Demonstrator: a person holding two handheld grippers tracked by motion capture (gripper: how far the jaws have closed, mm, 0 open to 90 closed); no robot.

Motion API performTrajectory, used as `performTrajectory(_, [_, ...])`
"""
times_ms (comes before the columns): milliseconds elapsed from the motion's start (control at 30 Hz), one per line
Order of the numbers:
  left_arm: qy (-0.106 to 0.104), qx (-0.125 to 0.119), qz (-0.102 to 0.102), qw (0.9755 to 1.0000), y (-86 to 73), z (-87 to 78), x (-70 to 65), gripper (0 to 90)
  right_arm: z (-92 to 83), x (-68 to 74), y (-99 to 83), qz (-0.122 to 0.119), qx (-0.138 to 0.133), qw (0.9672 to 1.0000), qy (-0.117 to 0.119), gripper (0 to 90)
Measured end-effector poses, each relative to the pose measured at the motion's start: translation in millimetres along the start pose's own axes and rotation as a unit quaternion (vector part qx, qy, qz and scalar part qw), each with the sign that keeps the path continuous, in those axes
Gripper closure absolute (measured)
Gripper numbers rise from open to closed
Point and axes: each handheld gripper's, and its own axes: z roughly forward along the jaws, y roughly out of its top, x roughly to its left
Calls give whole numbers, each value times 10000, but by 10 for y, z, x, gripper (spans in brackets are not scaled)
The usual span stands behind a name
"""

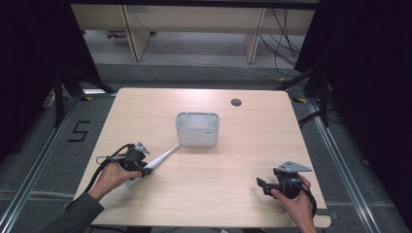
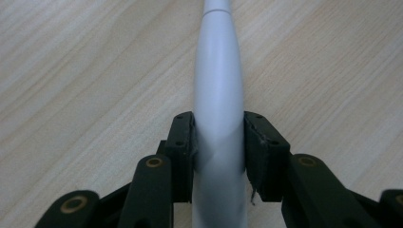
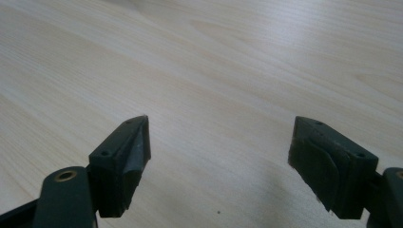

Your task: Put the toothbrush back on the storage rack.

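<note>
Lying low over the table (image 1: 233,160), a long white stick (image 1: 163,156) (smooth, fat in the middle and thin at the far end) points toward a grey box (image 1: 197,129). Its thin tip sits just beside the box's near left corner. The left gripper (image 1: 144,170) holds the stick near its thick end, with both black jaws pressed tight against its sides. In the left gripper view the stick (image 2: 218,109) runs straight up between the jaws of the left gripper (image 2: 218,142) and away over the pale wood (image 2: 85,71). Whether the stick touches the table I cannot tell. The box stands upright near the middle of the table, open at the top, with a small dark mark on its front wall. Well apart from it, by the near right corner, the right gripper (image 1: 260,184) is held in the person's right hand (image 1: 294,204) with its jaws pointing left. In the right gripper view the right gripper (image 3: 218,147) has its jaws spread wide with nothing between them, and bare wood (image 3: 214,71) lies below. A small round hole (image 1: 236,102) sits in the far part of the table. The left hand (image 1: 112,175) comes out of a grey sleeve (image 1: 77,216).
</note>
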Motion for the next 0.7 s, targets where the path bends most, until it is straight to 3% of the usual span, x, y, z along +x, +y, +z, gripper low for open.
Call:
performTrajectory(167, [-30, 155, 77, 9998, 38, 3, 16, 656, 0, 5, 1, 27, 14, 10000, 18, 225])
performTrajectory(200, [-27, 199, 110, 9997, 47, 0, 24, 657, -6, 17, 7, 125, 52, 9999, 30, 224])
performTrajectory(300, [-41, 211, 97, 9997, 59, 7, 40, 657, 0, 3, 0, 7, 4, 10000, 21, 225])
performTrajectory(367, [-62, 245, 66, 9997, 58, 4, 44, 659, -4, 14, 6, 117, 59, 9999, 22, 225])
performTrajectory(567, [-59, 423, 211, 9989, 30, -33, 34, 660, 4, 23, 4, 188, 64, 9997, 105, 225])
performTrajectory(600, [-94, 452, 158, 9988, 22, -36, 19, 660, 11, 13, 4, 121, 29, 9999, 104, 225])
performTrajectory(633, [-109, 498, 277, 9983, 25, -43, 27, 660, -2, 15, 6, 111, 49, 9999, 34, 225])
performTrajectory(700, [-128, 612, 309, 9976, 34, -50, 20, 660, -4, 20, 7, 139, 63, 9999, 41, 225])
